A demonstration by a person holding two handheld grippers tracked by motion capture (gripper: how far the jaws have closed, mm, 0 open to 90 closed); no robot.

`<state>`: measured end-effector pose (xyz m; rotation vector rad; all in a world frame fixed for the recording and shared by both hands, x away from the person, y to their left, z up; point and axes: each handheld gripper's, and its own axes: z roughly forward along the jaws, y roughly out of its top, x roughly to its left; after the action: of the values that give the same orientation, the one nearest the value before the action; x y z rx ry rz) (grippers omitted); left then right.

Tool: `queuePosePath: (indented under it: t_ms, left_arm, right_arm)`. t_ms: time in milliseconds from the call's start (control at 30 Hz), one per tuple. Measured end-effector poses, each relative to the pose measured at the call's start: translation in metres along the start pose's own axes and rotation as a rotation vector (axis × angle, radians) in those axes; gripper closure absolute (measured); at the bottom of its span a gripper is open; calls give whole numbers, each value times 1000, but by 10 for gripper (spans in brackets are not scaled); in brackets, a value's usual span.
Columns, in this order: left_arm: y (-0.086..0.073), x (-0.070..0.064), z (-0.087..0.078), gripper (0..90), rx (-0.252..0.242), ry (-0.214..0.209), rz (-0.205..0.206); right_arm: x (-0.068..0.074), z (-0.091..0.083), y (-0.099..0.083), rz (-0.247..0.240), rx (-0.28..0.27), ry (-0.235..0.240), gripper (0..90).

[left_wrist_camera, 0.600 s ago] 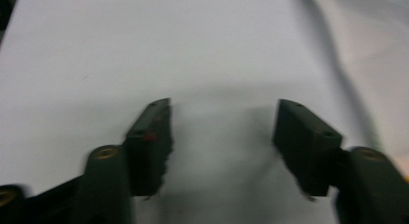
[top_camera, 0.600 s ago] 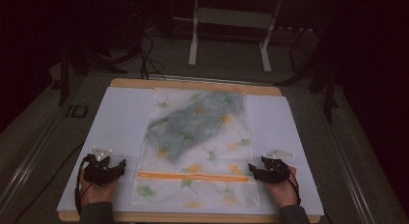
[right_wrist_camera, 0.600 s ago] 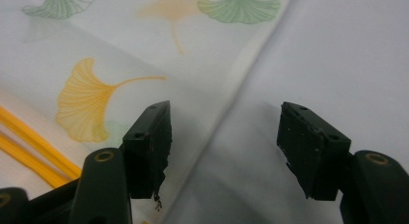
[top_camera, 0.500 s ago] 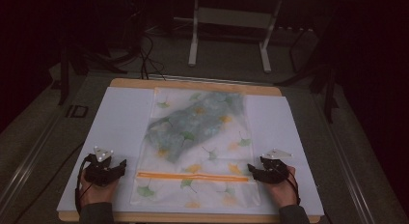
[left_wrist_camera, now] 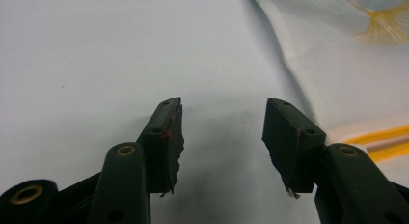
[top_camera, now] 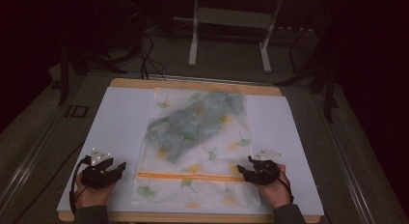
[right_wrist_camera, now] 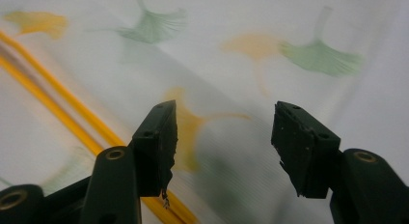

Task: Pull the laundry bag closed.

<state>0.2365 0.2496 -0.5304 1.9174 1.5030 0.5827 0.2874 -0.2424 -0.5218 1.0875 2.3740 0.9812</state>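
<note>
A white table cover (top_camera: 120,132) fills the frame's centre; on it lies a translucent leaf-printed zip bag with an orange strip (top_camera: 197,151). Left gripper (top_camera: 118,167), lower left, and right gripper (top_camera: 241,173), lower right, both gape wide, empty

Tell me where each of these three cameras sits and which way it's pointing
High view: above the person's side, looking forward and down on the white sheet and leaf-print bag; both hands, left gripper and right gripper show.
Left gripper view: rides the left gripper, looking along open jaws at the white sheet, bag edge at right.
Right gripper view: rides the right gripper, open jaws over the bag.
Shared: the bag's orange stripes appear in all.
</note>
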Motion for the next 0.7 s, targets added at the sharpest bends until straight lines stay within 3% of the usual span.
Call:
queuePosePath:
  t_ms: [33,400,600,700]
  left_arm:
    - [0,0,0,491,0,0,0]
    - [-1,-8,0,526,44,-41,56]
    - [-2,-12,0,549,51,-66,67]
    - [-3,-14,0,609,60,-88,79]
  right_arm:
    - [0,0,0,0,0,0,421]
    - [52,29,32,-132,5,97,419]
    - [65,33,45,-164,-8,116,418]
    - [67,33,47,-168,-13,120,417]
